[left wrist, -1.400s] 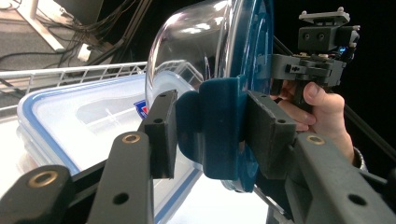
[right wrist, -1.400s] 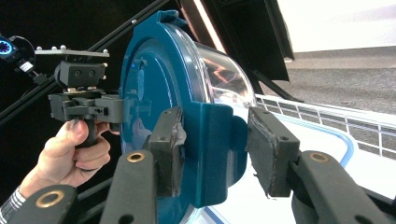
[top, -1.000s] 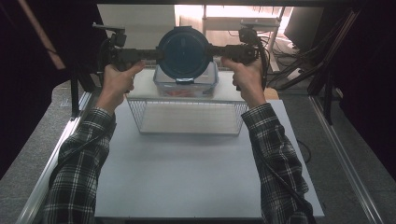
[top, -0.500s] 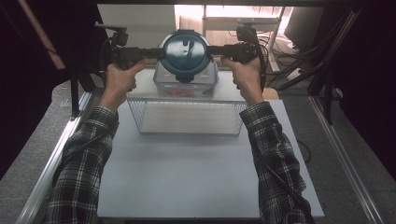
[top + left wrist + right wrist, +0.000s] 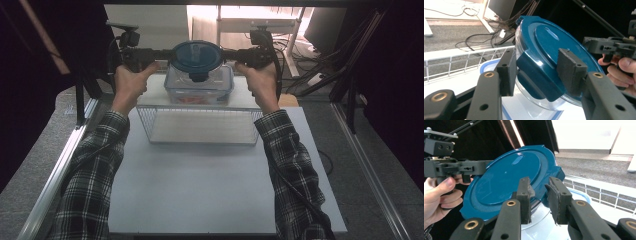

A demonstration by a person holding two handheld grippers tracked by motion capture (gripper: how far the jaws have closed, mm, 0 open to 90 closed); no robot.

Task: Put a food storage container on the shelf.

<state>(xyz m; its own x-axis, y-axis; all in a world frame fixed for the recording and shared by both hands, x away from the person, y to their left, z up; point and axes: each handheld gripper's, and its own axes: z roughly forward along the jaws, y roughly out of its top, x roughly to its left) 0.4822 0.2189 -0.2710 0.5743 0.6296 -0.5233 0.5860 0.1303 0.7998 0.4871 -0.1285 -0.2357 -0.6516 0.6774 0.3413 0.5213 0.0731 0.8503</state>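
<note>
High view: a person in plaid sleeves is holding a round container with a blue lid [image 5: 196, 56] up between two hand-held grippers, above a clear rectangular box with a blue rim [image 5: 199, 90] that is sitting in a white wire basket [image 5: 200, 131] at the far end of the white table [image 5: 200, 200]. The left gripper [image 5: 167, 53] is meeting the lid from the left and the right gripper [image 5: 227, 53] from the right, both lying level. The near half of the table is lying bare in front of the basket, with metal rails running along both sides. No writing can be read on lid, box or grippers.

Left gripper view: the left gripper [image 5: 537, 71] is clamping one of the lid's [image 5: 554, 47] blue latch flaps, its jaws part-way closed, one pad under the flap and one on top. The clear bowl under the lid is hanging over the blue-rimmed box [image 5: 486, 70], with the basket's wire wall [image 5: 461, 62] just behind. The right hand [image 5: 616, 72] is showing at the far edge.

Right gripper view: the right gripper [image 5: 539, 195] has just been closing its jaws, and they are standing narrow at the lid's [image 5: 509, 180] rim beside a latch flap; whether the pads are pressing cannot be told. The left hand [image 5: 439, 195] is holding its gripper beyond the lid. The basket's wires [image 5: 599, 192] are running to the right.
</note>
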